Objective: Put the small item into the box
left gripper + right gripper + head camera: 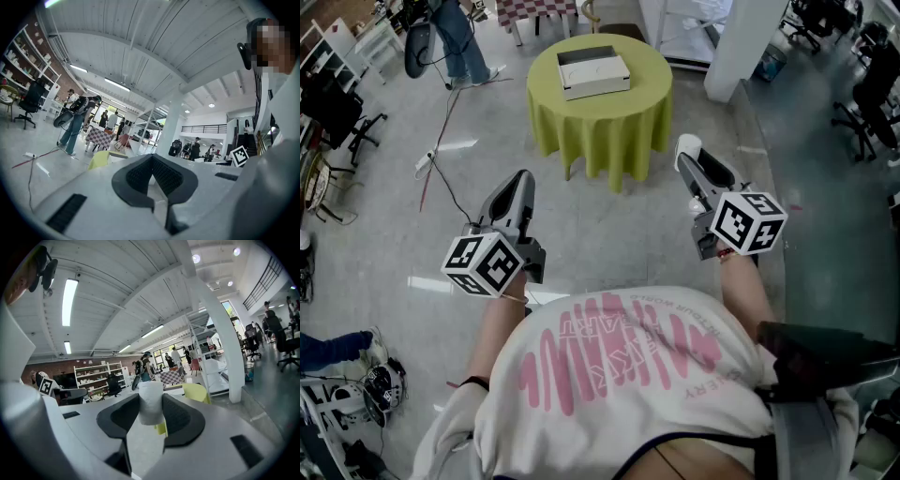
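I hold the small white item (151,401) clamped in my right gripper (692,167), left gripper (521,178) clenched empty, facing the box (592,72) near the middle of the green-clothed round table (600,127), a cable (441,141) lying on the floor off its left edge.

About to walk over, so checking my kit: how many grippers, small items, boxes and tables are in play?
Grippers: 2, the left gripper empty, the right gripper shut on the small item
Small item: 1, white
Box: 1, white, on the table
Table: 1, round, under a yellow-green cloth
Total: 5
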